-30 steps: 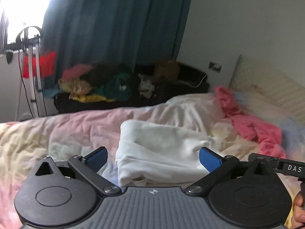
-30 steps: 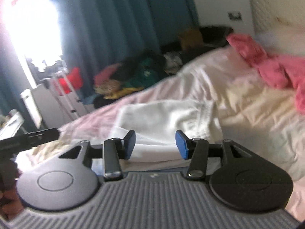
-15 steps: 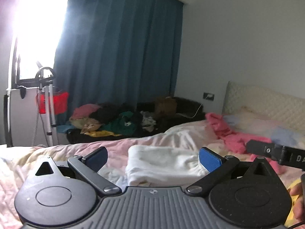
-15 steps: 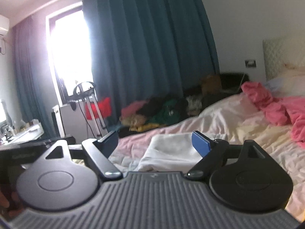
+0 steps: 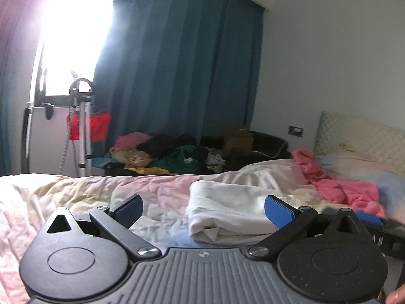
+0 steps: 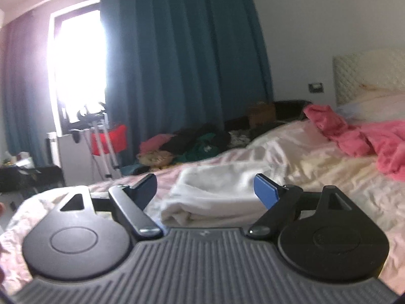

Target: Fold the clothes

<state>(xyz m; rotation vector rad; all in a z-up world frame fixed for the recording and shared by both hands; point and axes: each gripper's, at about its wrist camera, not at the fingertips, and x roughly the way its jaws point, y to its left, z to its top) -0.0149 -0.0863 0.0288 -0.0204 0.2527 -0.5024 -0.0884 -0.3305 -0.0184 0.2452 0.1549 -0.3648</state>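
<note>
A folded white garment [image 5: 227, 207] lies on the pale pink and cream bedspread [image 5: 76, 192]; it also shows in the right wrist view, folded white garment [image 6: 217, 187]. My left gripper [image 5: 203, 209] stands open just in front of it, nothing between its blue pads [image 5: 278, 210]. My right gripper [image 6: 205, 190] is open wide too, held back from the garment's near edge, with empty jaws. A pink garment [image 5: 336, 182] lies crumpled toward the headboard, pink garment [image 6: 359, 136]. The right gripper's dark body pokes in at the lower right of the left wrist view.
A heap of mixed clothes [image 5: 172, 157] sits beyond the bed under the blue curtain [image 5: 182, 76]. A metal stand with a red cloth [image 5: 88, 126] is by the bright window. The padded headboard [image 6: 367, 73] is at the right. A fingertip [image 5: 395, 297] shows bottom right.
Both grippers pulled back from the white garment and tilted up, so more of the room shows. The right gripper's jaws spread from half apart to wide. The garment stayed folded on the bed.
</note>
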